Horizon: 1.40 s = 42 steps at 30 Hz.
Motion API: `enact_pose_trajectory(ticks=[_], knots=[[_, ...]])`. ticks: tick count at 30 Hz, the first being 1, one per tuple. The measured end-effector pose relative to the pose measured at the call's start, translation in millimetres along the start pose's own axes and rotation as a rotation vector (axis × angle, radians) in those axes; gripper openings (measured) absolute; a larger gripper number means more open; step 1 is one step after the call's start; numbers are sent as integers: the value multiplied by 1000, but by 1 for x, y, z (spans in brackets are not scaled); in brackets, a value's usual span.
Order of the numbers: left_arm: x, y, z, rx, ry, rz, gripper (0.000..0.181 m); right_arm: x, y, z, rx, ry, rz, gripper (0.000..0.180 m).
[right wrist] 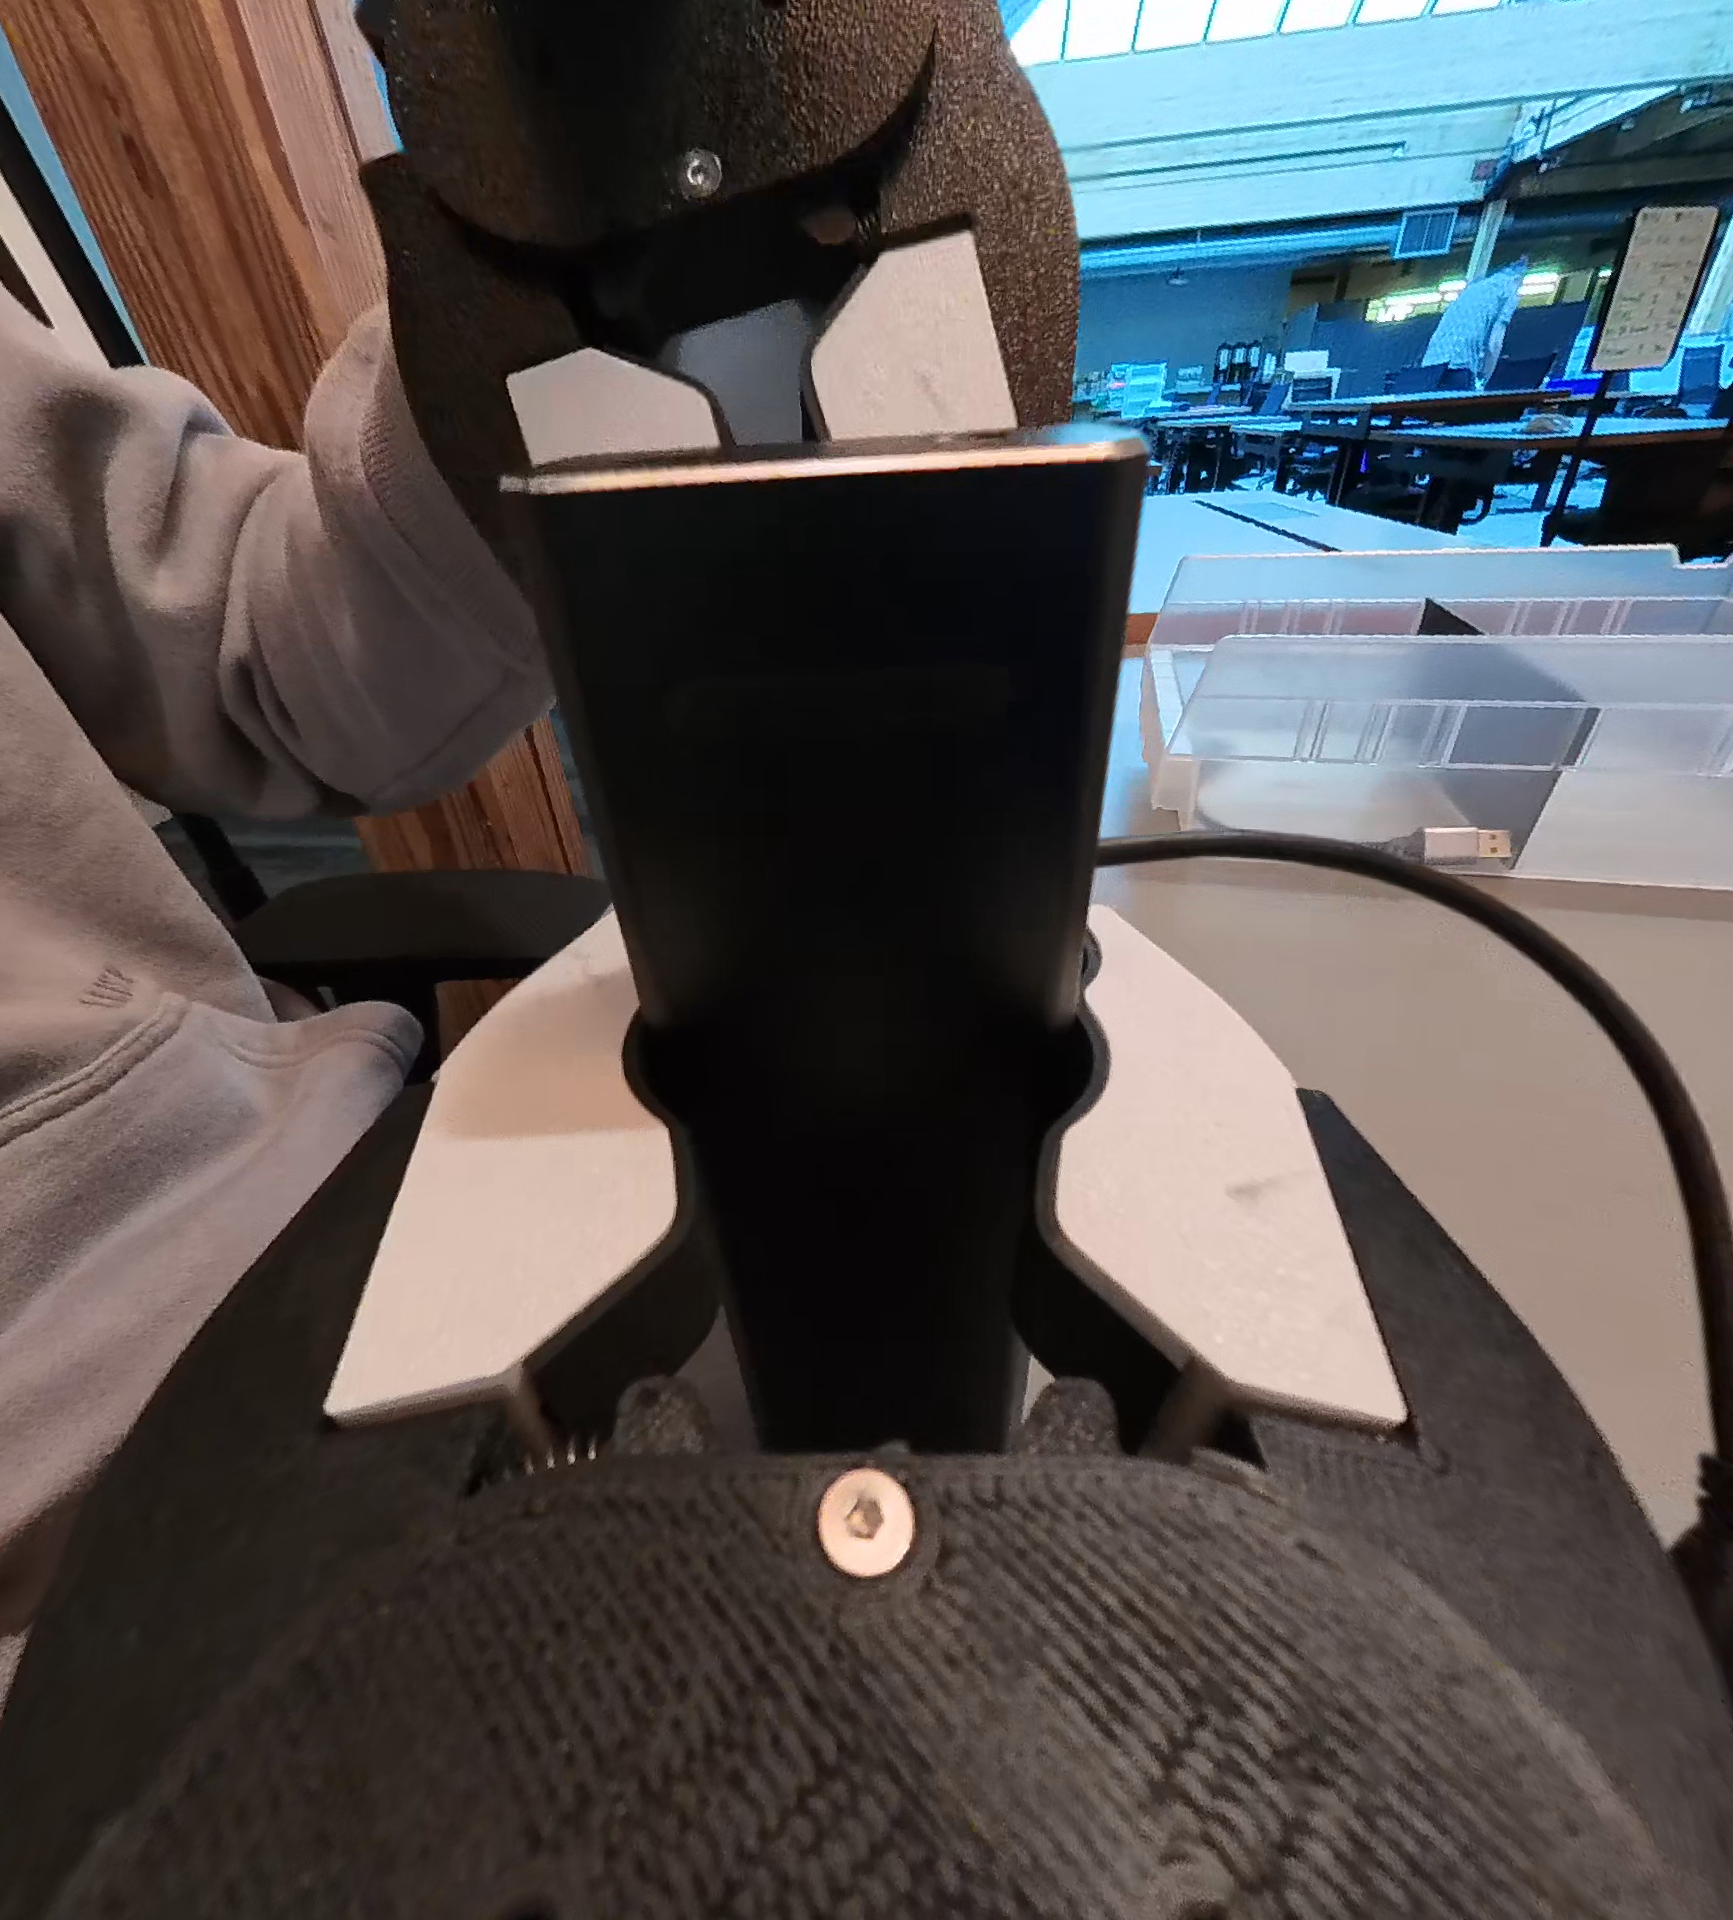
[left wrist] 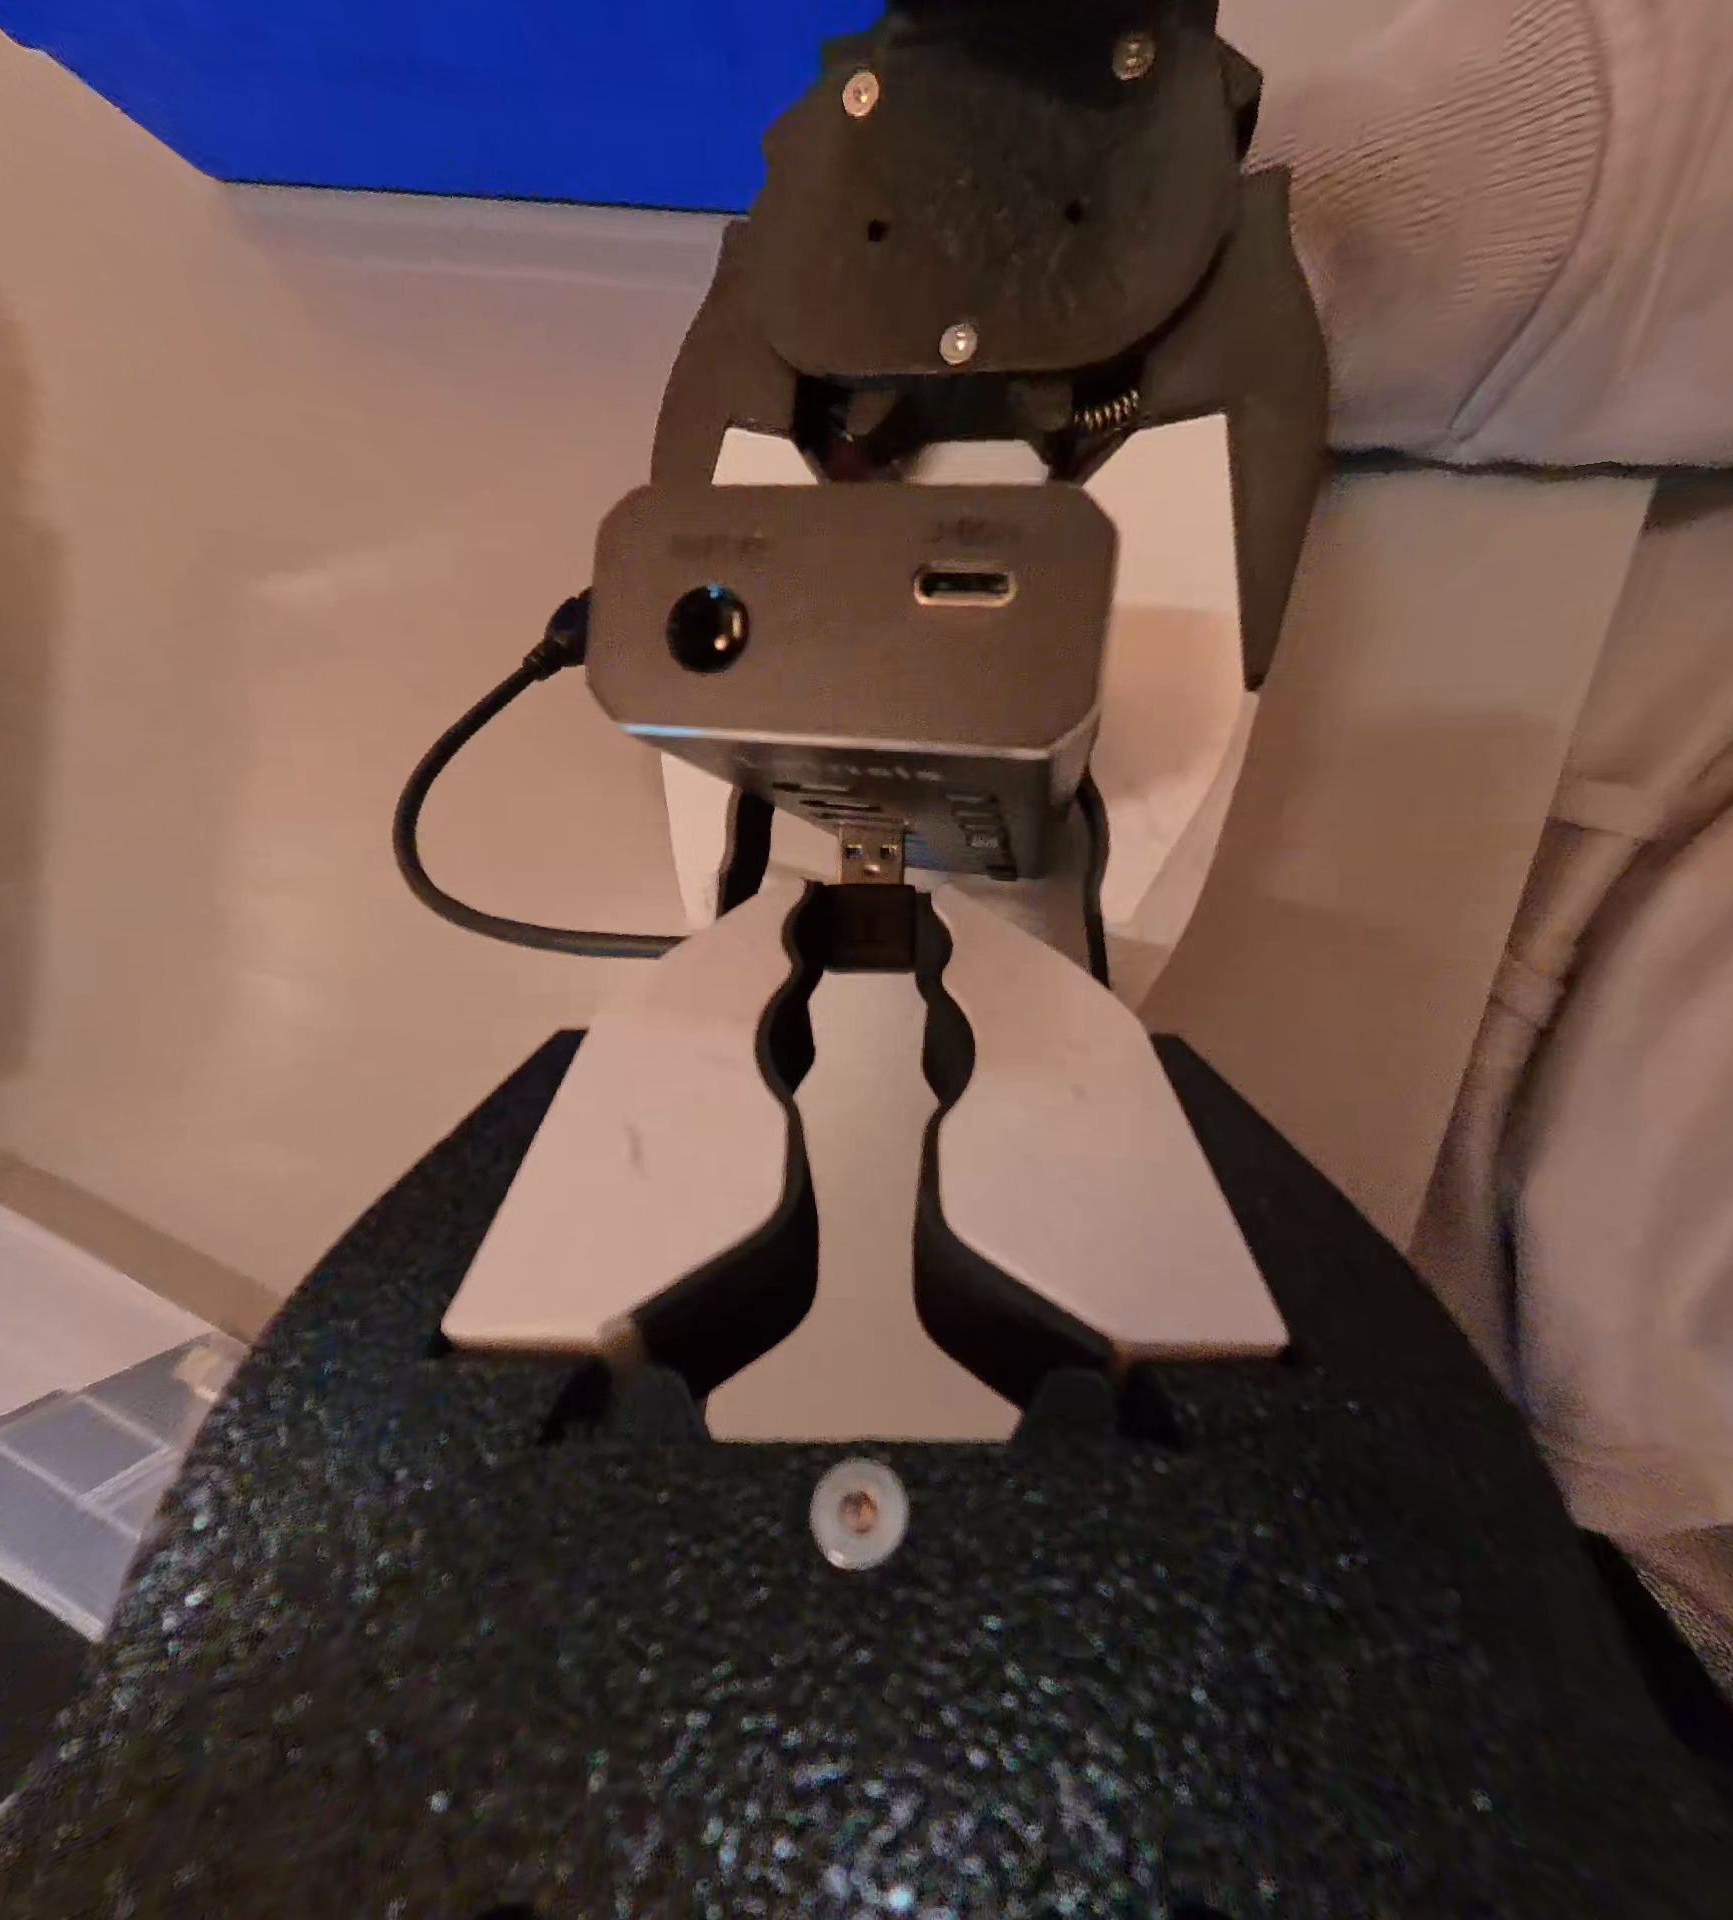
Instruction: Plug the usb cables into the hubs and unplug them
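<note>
My left gripper is shut on a black USB plug; its metal tip is at the port face on the underside of a dark grey hub. I cannot tell how far the tip is in. The hub's end face shows a round socket and a small oval port. My right gripper is shut on the hub and holds it in the air. In the left wrist view the right gripper comes from above. In the right wrist view the left gripper shows beyond the hub's far end.
A black cable loops from the hub's side; in the right wrist view the black cable runs to a plug at lower right. Clear plastic bins stand on the white table, with a silver USB plug by them. A grey sleeve is at left.
</note>
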State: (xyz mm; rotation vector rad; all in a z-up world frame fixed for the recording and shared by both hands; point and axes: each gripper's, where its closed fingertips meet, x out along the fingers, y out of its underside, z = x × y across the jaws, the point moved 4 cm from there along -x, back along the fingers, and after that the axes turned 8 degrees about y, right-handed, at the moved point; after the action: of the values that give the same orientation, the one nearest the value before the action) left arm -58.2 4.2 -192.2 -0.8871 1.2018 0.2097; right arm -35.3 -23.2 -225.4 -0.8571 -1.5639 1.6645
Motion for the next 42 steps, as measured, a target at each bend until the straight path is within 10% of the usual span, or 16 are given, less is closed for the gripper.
enact_pose_trajectory(ticks=[13, 26, 33, 38, 42], knots=[[-17, 15, 14, -159, 143, -350, 17, -12, -4, -11, 29, 38, -49, 73], [-48, 62, 12, -700, 1095, -1119, 16, -53, -32, -18, 30, 51, -225, 72], [2, 103, 67, -1098, 597, -987, 17, -65, -40, -14, 83, -20, -308, 72], [13, 120, 86, -1010, 136, -719, 0, -63, -40, -11, 95, -62, -310, 73], [11, 102, 81, -905, 166, -711, 0, -63, -39, -10, 95, -70, -305, 73]])
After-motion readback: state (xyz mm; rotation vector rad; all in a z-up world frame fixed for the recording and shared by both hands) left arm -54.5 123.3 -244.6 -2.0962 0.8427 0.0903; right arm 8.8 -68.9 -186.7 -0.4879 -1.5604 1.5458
